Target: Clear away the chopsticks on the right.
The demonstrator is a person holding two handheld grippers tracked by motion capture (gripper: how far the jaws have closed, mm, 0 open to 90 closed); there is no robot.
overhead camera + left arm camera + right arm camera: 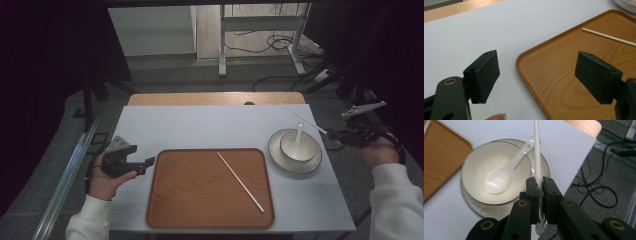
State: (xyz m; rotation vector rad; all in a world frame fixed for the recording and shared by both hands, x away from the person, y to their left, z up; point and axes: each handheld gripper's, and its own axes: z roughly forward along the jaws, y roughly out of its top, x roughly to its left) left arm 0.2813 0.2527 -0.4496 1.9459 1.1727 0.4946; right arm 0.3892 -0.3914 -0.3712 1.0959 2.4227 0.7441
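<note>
A white chopstick (240, 182) lies slantwise on the brown wooden tray (155, 190) in the middle of the table. To its right, a white bowl (287, 141) stands on a plate (280, 155) with a white spoon (298, 137) in it. My right gripper (332, 134) hovers off the table's right edge, shut on a second white chopstick (302, 118) that points toward the back left. In the right gripper view the chopstick (537, 152) sits pinched in the right gripper (539, 185), above the bowl (479, 162) and spoon (504, 173). My left gripper (147, 162) is open and empty beside the tray's left rim (554, 75).
The white tabletop (200, 125) has bare room behind and left of the tray. A wooden strip (215, 98) runs along the far edge. Cables (596, 190) lie on the floor past the table's right edge.
</note>
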